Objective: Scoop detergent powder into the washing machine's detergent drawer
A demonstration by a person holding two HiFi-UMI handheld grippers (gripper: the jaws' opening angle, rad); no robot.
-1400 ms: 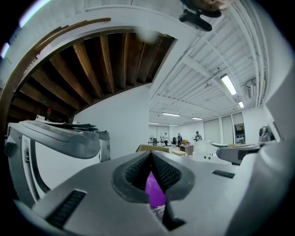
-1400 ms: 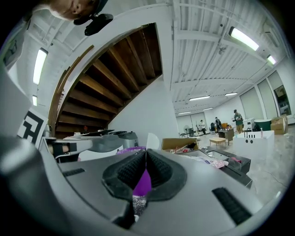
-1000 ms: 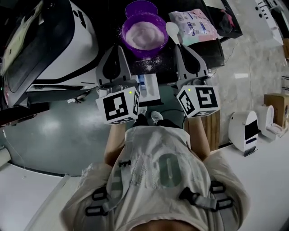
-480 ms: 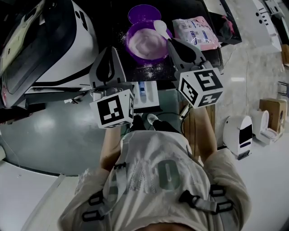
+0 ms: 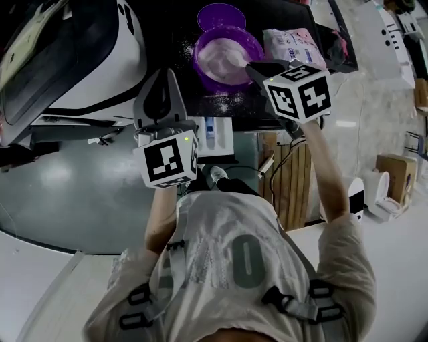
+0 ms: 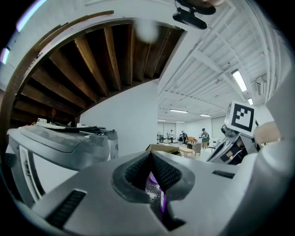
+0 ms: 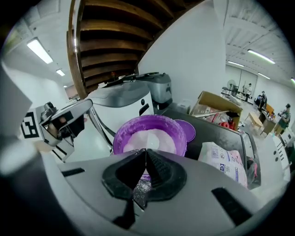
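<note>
Two grippers show in the head view. The left gripper hangs just beside the open white drawer, its fingers pressed together on nothing. The right gripper reaches to the purple bowl on the dark desk. Its fingers pinch a white spoon that is hard to tell from the white powder it dips into. Some spilled grains already lie on the desk between bowl and drawer, so I think more can fall on the way if the spoon comes out too full or tips. A purple lid and a soap bag sit close by and could get bumped. In the left gripper view the fingers meet at their tips. Only a bit of purple, likely the bowl behind them, peeks through the low gap. Nothing holds the bowl, so a hard dig may push it along. In the right gripper view the fingers are clamped tight right over the powder, and the thin spoon handle can hardly be seen between them. A grip that thin may let the spoon twist and dump its load before it gets to the drawer, which does not show in this view.
</note>
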